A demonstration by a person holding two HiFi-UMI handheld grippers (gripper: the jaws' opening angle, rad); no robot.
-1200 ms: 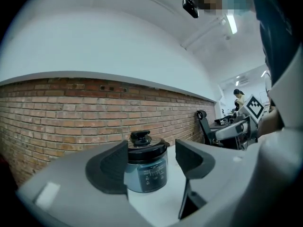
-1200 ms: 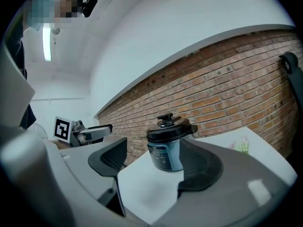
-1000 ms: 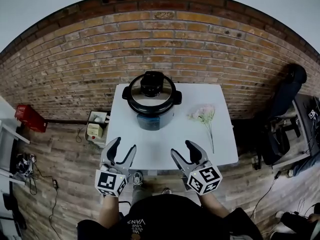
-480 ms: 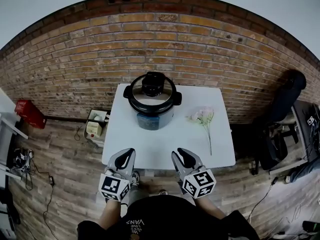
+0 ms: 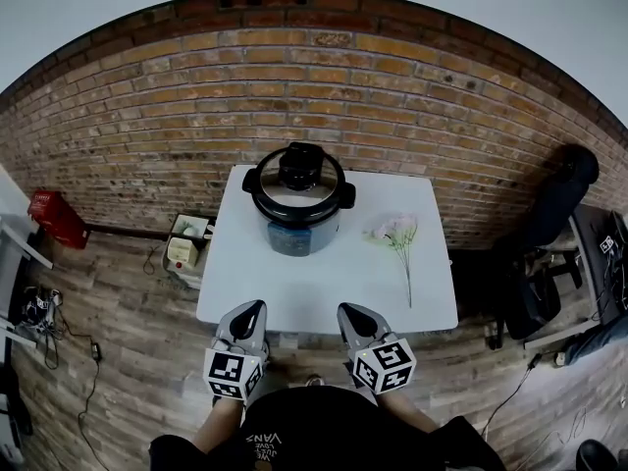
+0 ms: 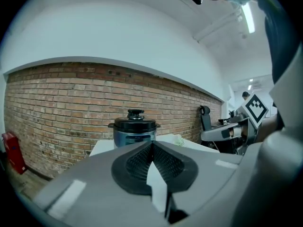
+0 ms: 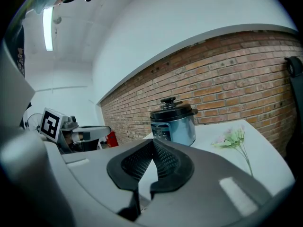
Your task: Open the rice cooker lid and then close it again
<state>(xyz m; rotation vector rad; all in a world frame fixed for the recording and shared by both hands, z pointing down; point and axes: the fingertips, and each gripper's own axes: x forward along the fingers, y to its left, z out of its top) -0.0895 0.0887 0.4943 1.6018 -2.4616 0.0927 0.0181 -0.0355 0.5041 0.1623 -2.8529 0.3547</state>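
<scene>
While the rice cooker (image 5: 298, 196) stands closed at the far side of the table (image 5: 324, 283), the left gripper (image 5: 255, 307) and right gripper (image 5: 345, 310) hang at the near edge, about equally far from it. Both have sunk toward that edge since a second ago. Their jaws have just been closing and now meet on nothing.

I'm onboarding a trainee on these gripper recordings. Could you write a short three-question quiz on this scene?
1. True or false: the lid sits closed on the rice cooker.
2. What lies on the table to the cooker's right in the head view? A spoon; B flower sprig; C cup.
3. How do the jaws of the left gripper and right gripper stand?
Key: 1 true. 2 B. 3 Both shut, having just closed on nothing.
</scene>
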